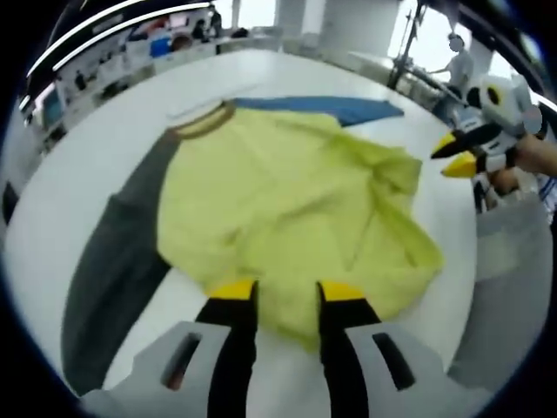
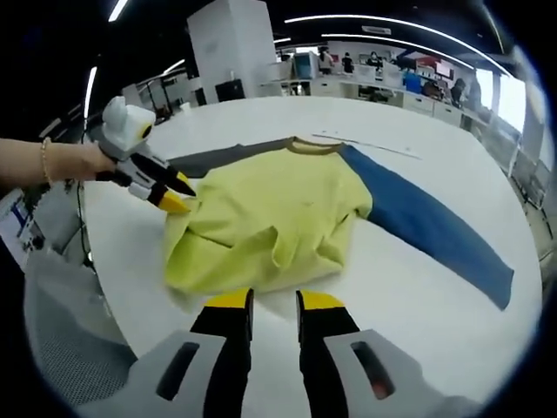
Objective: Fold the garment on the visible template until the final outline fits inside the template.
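A garment with a yellow body (image 1: 287,200), brownish collar (image 1: 204,122), grey sleeve (image 1: 117,252) and blue sleeve (image 1: 331,107) lies on the white table (image 1: 78,174). Its lower part is rumpled and bunched up. My left gripper (image 1: 287,292) is open, its yellow tips straddling the near edge of the yellow body. In the right gripper view, a hand holds the left gripper (image 2: 177,196) at the yellow body's (image 2: 270,218) left edge. My right gripper (image 2: 274,301) is open over bare table, just short of the hem. The blue sleeve (image 2: 426,222) stretches out to the right.
A thin line (image 2: 365,144) runs across the table behind the collar. A grey chair (image 2: 61,296) stands beside the table's edge on the left. Office desks and shelves (image 2: 383,78) line the back of the room, where a person (image 1: 457,61) stands.
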The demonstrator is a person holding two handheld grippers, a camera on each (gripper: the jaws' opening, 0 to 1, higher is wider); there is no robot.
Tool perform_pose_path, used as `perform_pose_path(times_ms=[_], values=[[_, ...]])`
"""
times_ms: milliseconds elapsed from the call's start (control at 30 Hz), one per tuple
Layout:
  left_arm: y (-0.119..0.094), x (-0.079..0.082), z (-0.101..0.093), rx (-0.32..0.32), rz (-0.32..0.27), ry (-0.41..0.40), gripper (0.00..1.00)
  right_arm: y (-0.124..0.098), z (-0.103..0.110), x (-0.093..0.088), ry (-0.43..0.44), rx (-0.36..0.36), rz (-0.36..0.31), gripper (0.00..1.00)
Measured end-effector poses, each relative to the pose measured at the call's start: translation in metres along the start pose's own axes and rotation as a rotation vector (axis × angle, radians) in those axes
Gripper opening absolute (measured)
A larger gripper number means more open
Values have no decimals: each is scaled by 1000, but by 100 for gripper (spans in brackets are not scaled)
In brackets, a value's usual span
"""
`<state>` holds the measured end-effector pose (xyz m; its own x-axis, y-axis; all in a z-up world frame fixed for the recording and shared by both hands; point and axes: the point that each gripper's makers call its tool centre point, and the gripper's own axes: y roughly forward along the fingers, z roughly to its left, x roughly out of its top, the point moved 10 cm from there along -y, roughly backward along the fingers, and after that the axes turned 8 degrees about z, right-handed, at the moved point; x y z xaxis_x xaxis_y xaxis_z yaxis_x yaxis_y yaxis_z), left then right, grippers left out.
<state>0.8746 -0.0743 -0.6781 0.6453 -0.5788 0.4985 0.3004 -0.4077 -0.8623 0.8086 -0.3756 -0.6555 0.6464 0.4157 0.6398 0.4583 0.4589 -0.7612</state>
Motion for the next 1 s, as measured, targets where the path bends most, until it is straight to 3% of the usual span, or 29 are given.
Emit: perform_pose_path(times_ms=[467,1000], values=[[10,1,1,-2,51,36,6,5,-1,1,15,2,-1,19],[13,1,2,-10,75,43,1,26,-3,4,50,10,10,19]])
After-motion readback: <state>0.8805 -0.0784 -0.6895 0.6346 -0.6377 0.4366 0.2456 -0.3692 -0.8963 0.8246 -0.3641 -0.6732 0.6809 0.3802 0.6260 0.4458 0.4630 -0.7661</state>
